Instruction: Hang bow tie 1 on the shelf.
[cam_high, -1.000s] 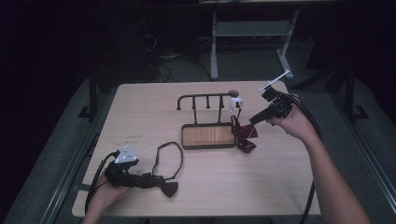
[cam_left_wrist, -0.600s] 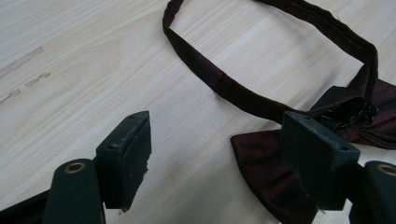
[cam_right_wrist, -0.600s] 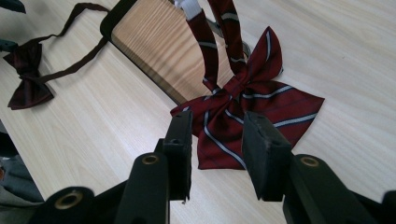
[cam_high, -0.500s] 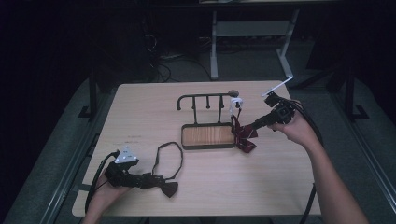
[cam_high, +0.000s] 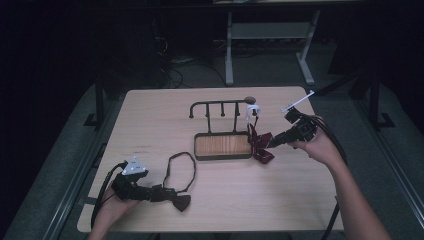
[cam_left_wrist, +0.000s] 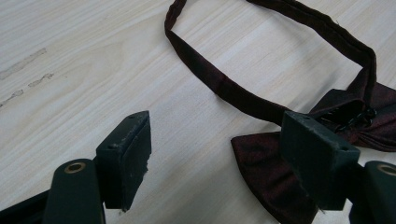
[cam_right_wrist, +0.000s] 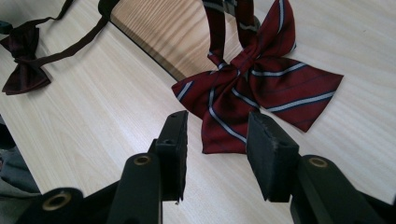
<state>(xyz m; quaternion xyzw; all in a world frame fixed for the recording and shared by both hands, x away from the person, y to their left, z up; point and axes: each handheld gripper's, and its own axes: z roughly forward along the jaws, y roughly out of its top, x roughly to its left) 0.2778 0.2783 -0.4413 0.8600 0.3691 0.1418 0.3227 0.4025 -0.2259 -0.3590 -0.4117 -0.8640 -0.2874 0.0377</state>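
Two bow ties share a pale wooden table (cam_high: 150, 120) at this moment, and the work of hanging them looks about half done. Largest on the tabletop, at about 12 o'clock from its centre, stands a black rack (cam_high: 220, 107) with a row of pegs over a wood-grained base (cam_high: 222, 145). At the rack's 3 o'clock end the striped red bow tie (cam_high: 260, 145) hangs by its band from the end peg, its bow resting on the table just beside the base. The right gripper (cam_right_wrist: 215, 140) sits close behind that bow, at its 3 o'clock in the high view; its jaws have just been opening and now stand apart, nothing pressed between them, which suggests the tie is released. Down at 7 o'clock, the dark maroon bow tie (cam_left_wrist: 280, 177) lies flat, its loop (cam_high: 180, 170) spread toward the rack. The left gripper (cam_left_wrist: 219, 154) rests on the table with jaws wide apart, one beside the bow's wing, not clamped. Picking up and hanging this second tie appears to remain.
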